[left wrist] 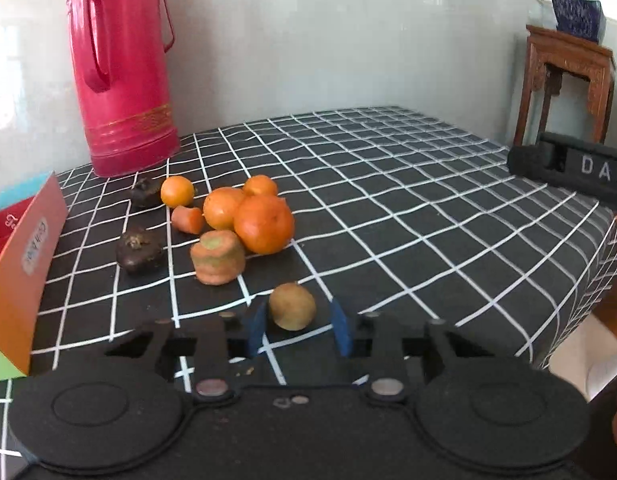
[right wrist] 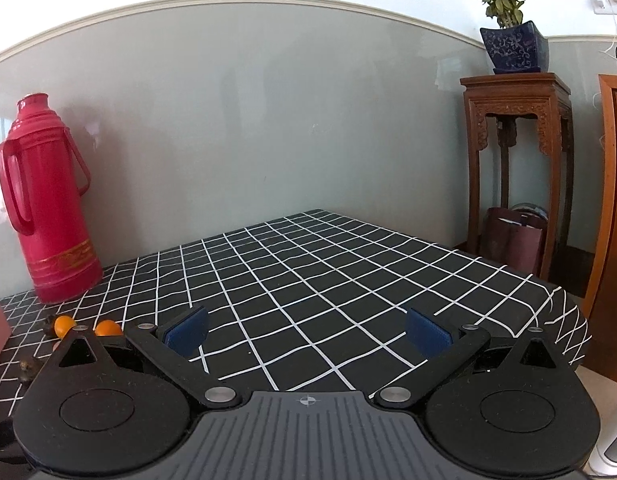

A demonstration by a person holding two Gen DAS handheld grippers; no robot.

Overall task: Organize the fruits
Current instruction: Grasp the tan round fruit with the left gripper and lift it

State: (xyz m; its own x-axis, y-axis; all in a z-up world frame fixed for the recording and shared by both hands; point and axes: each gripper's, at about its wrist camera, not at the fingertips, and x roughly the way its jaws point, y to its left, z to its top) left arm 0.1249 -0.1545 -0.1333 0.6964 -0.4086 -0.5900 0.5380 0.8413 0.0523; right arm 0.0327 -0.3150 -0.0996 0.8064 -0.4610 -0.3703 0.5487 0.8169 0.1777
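In the left wrist view my left gripper (left wrist: 297,330) is open, its blue pads on either side of a small brownish-yellow round fruit (left wrist: 292,306) on the checked tablecloth (left wrist: 388,208), not touching it. Behind it lie a large orange (left wrist: 264,223), smaller oranges (left wrist: 222,207) (left wrist: 177,191) (left wrist: 260,185), two carrot pieces (left wrist: 217,257) (left wrist: 187,219) and two dark brown fruits (left wrist: 139,251) (left wrist: 145,192). My right gripper (right wrist: 306,332) is open and empty above bare cloth; two small oranges (right wrist: 64,325) (right wrist: 108,328) show at its left.
A tall red thermos (left wrist: 122,68) stands at the back left by the wall. A colourful box (left wrist: 20,268) stands at the left edge. The other gripper's black body (left wrist: 572,166) shows at the right. A wooden plant stand (right wrist: 516,160) is beyond the table's right edge.
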